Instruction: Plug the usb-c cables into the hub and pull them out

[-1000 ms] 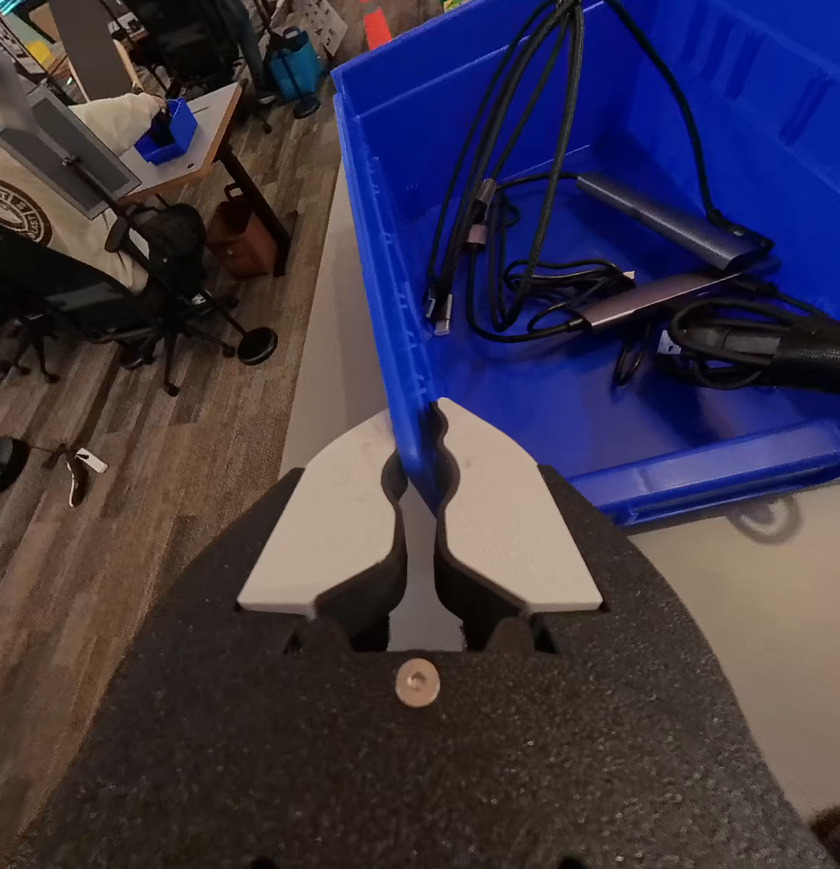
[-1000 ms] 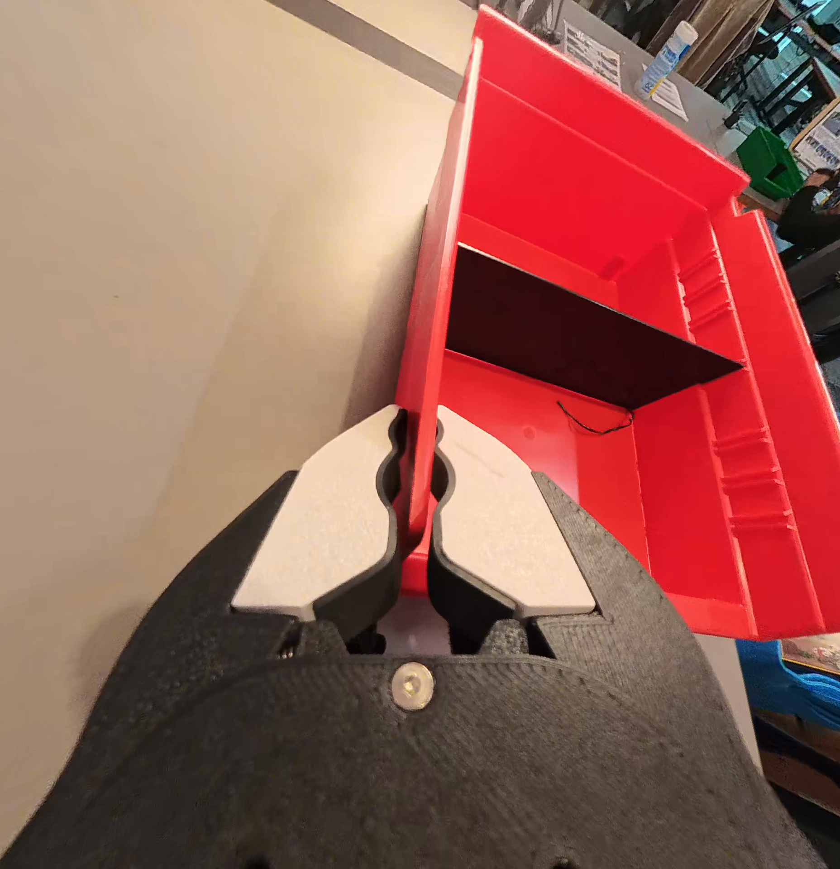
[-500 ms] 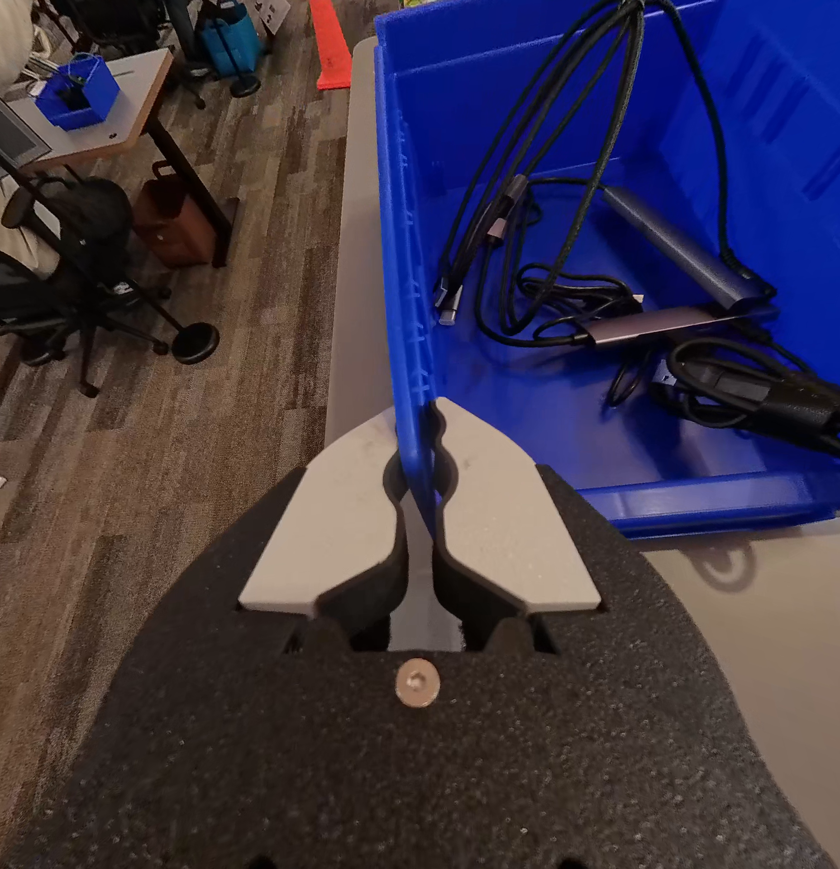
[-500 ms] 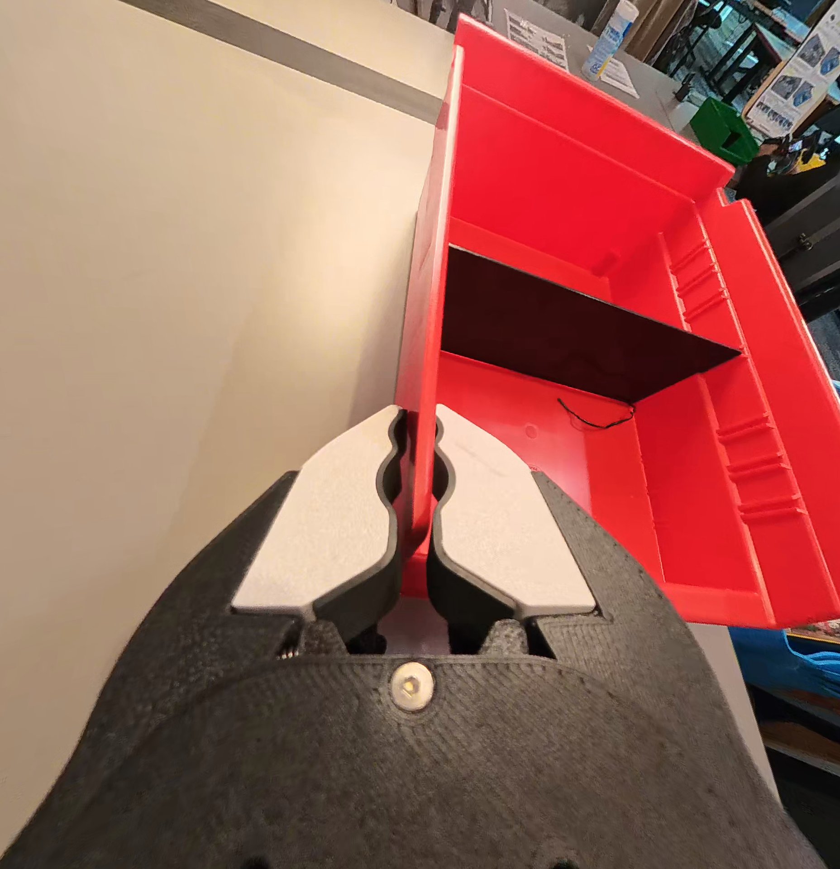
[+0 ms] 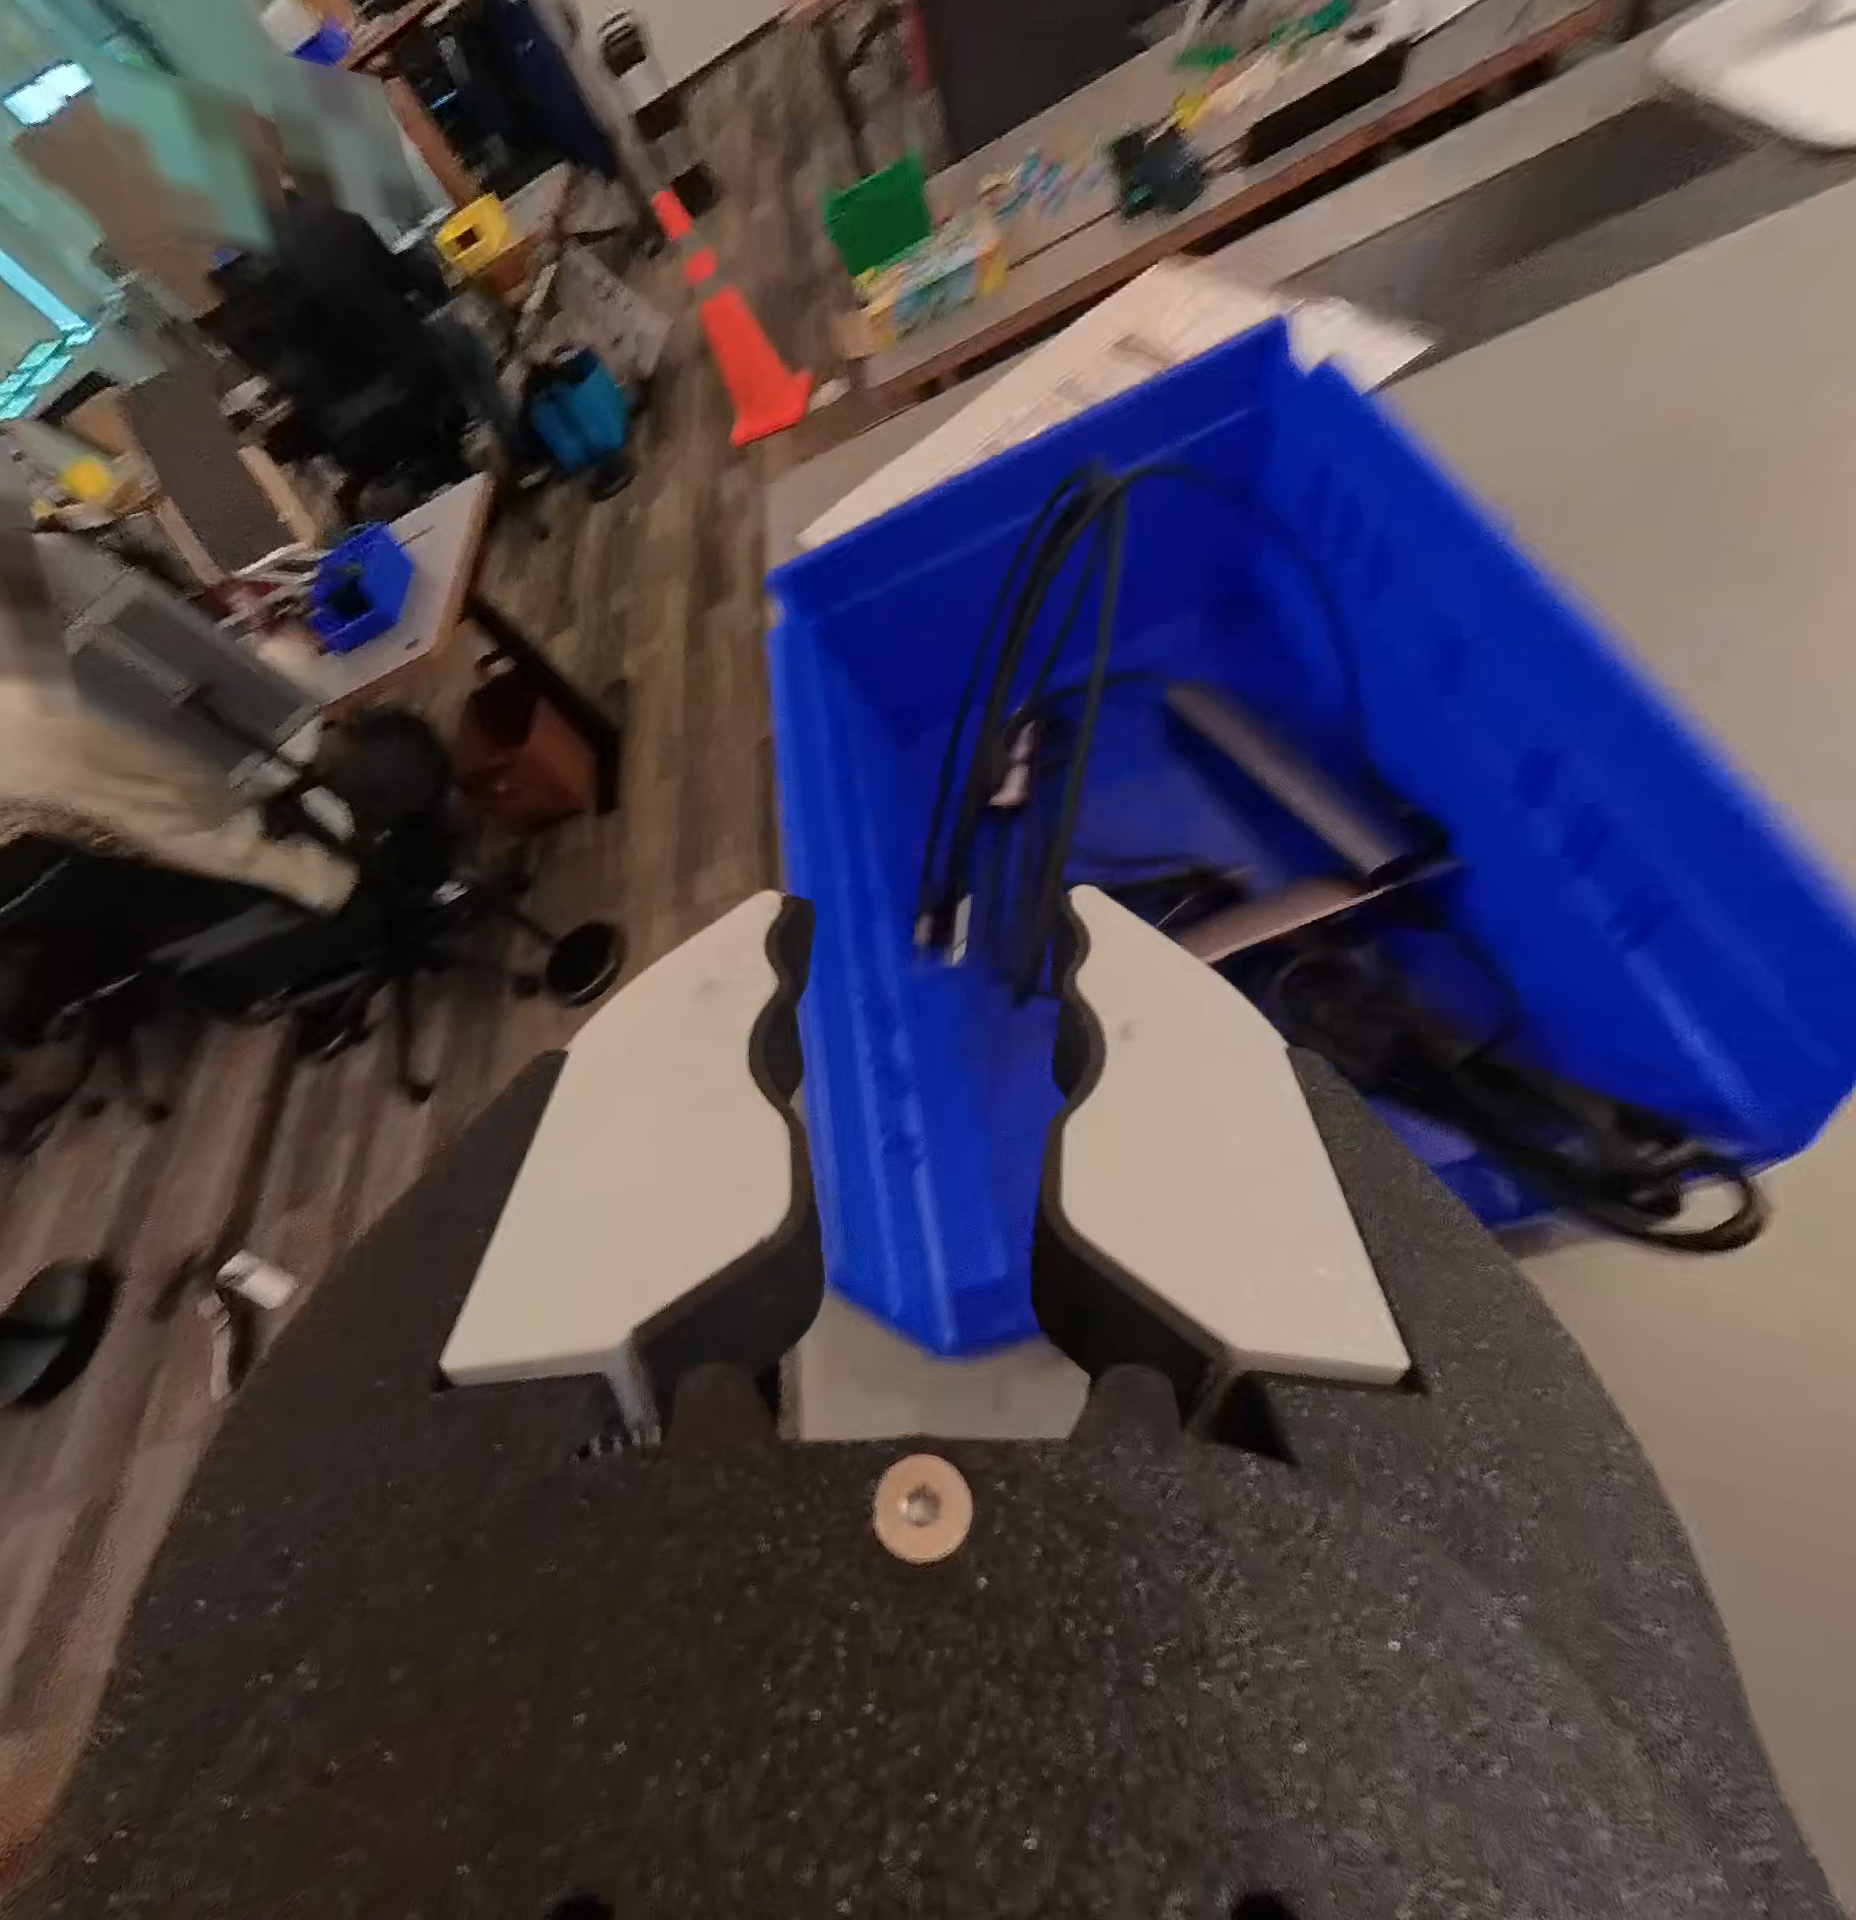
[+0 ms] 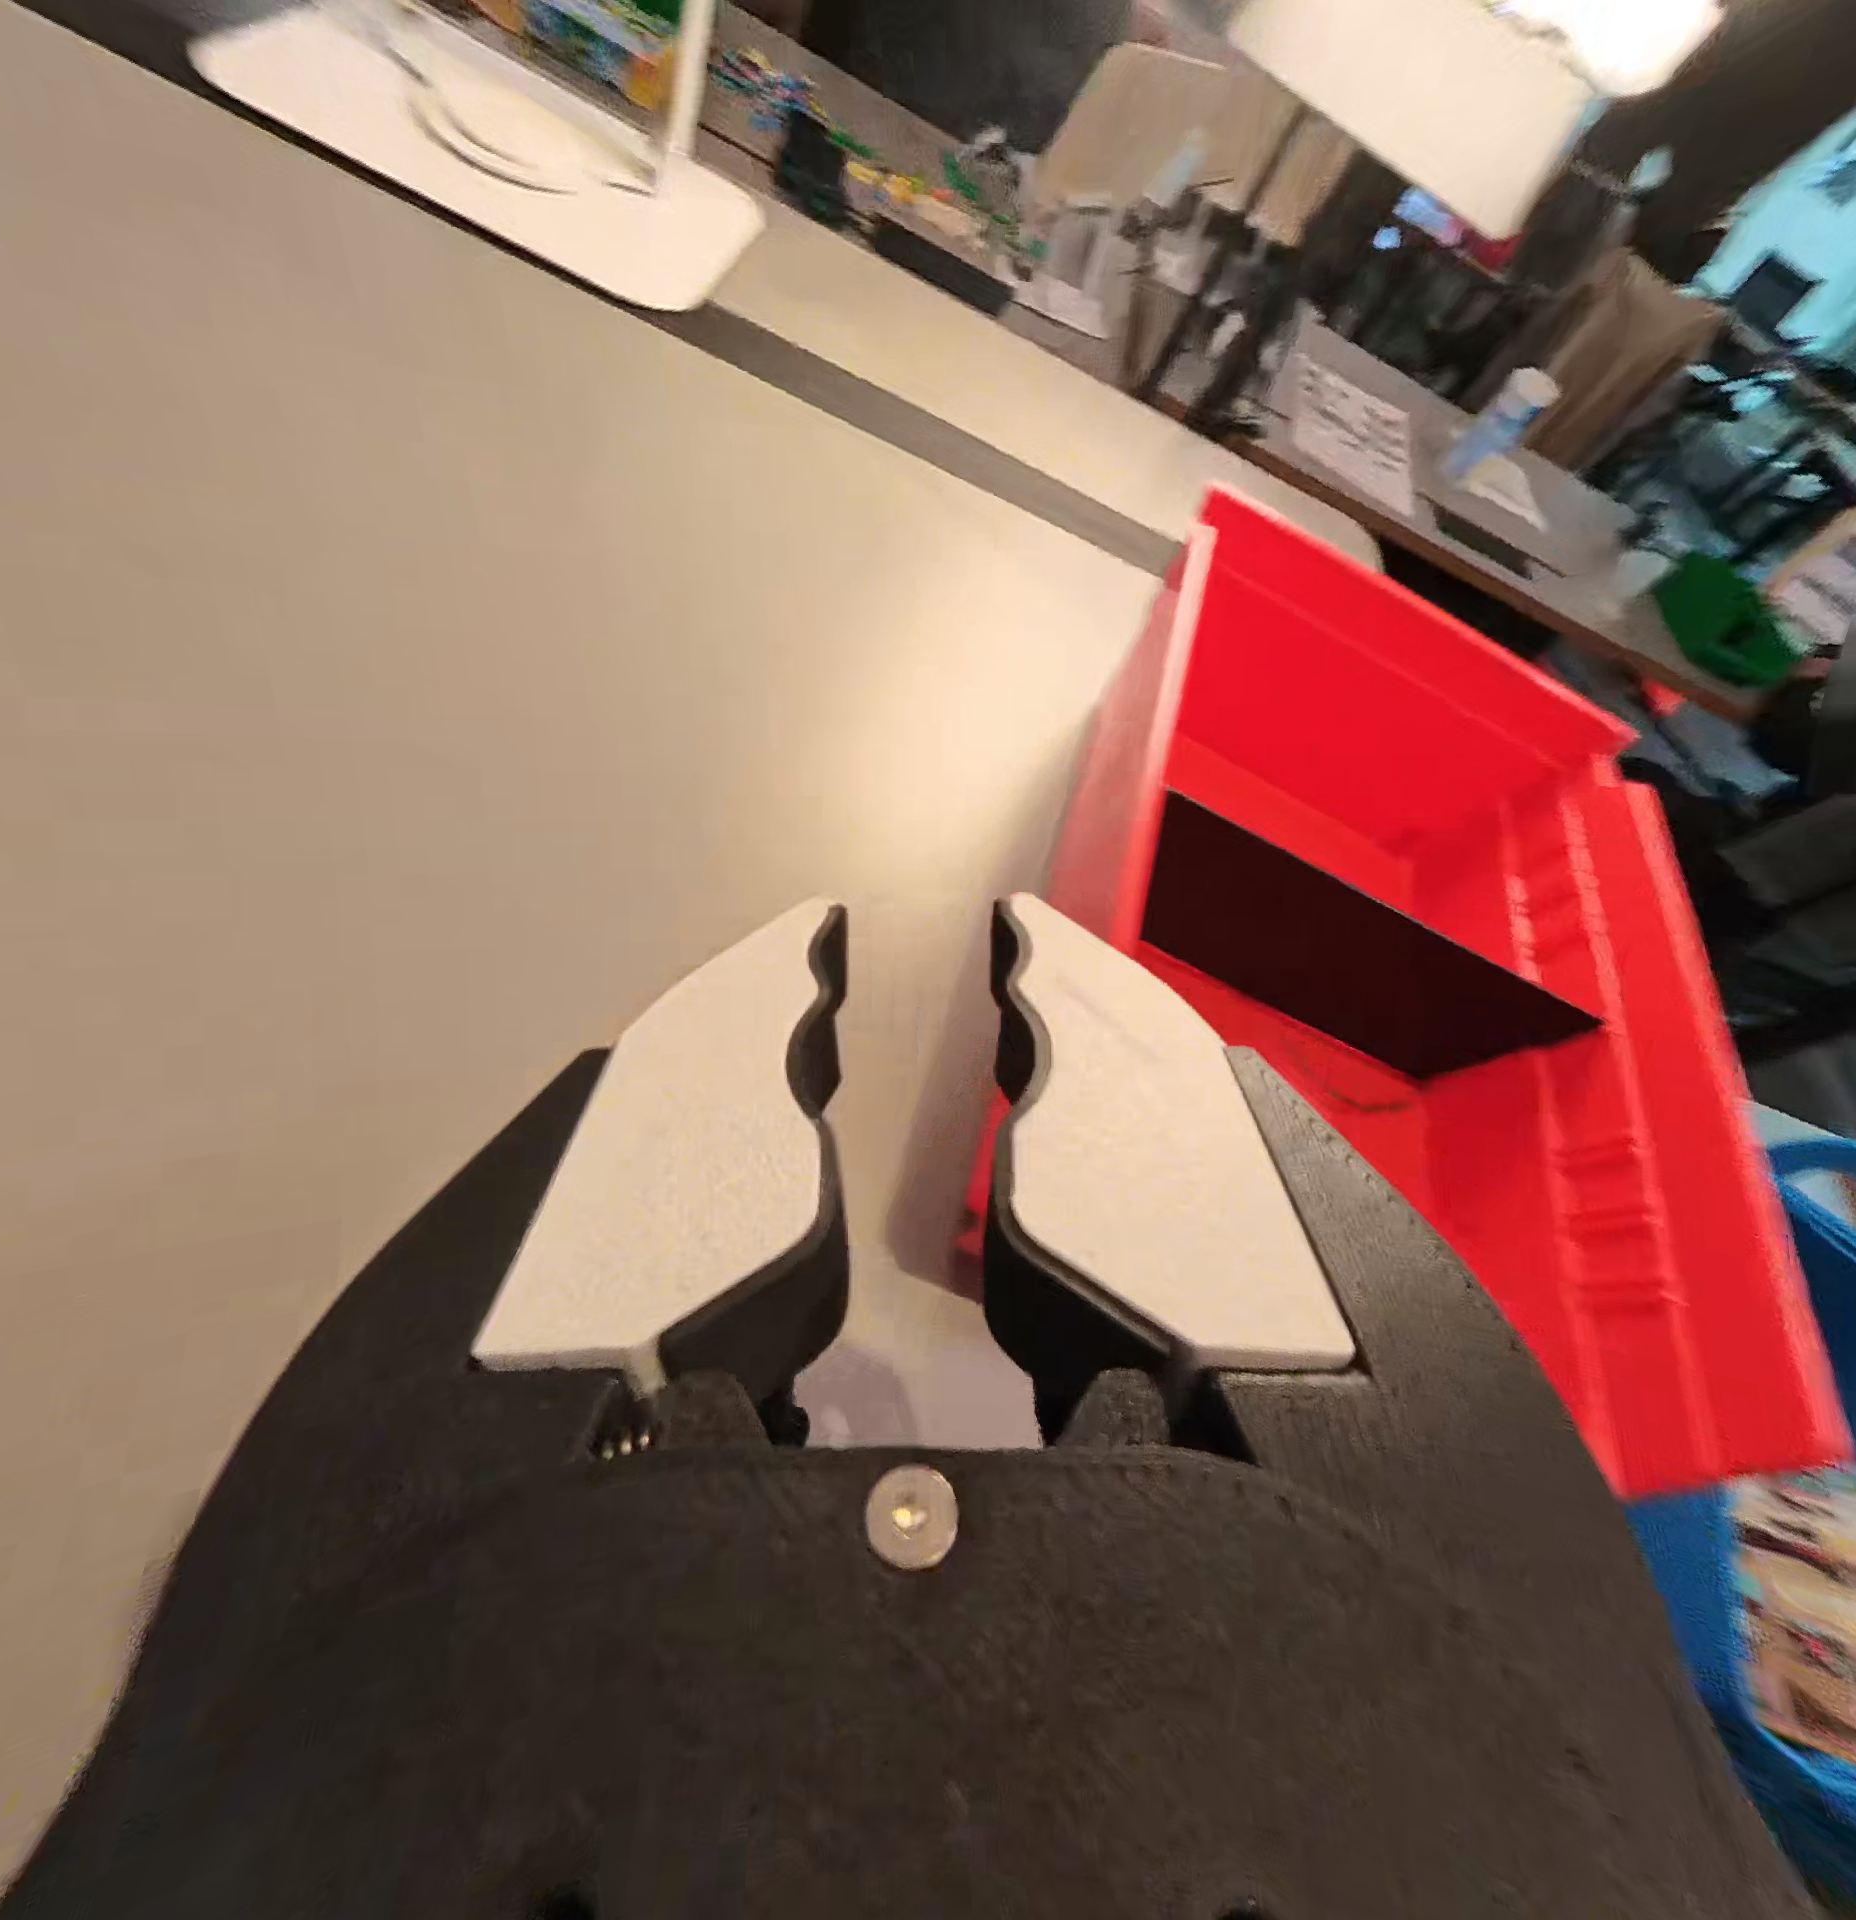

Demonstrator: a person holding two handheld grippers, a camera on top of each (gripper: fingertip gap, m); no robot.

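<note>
The blue bin on the table holds several black usb-c cables and two grey hubs, one at the back and one nearer. My left gripper is open, with the bin's near left wall standing between its jaws. My right gripper is open and empty over the bare table, just left of the red bin. The red bin has a black divider across it. Both views are blurred.
The beige table spreads to the left of the red bin. A white stand base sits at the far edge. The table's left edge drops to a wood floor with an office chair and an orange cone. A blue basket is beyond the red bin. There is about 80 cm between the tips of the two grippers.
Both grippers have opened and let go of the bin walls they were shut on. Both have pulled back and tilted up, so more of the room shows.
</note>
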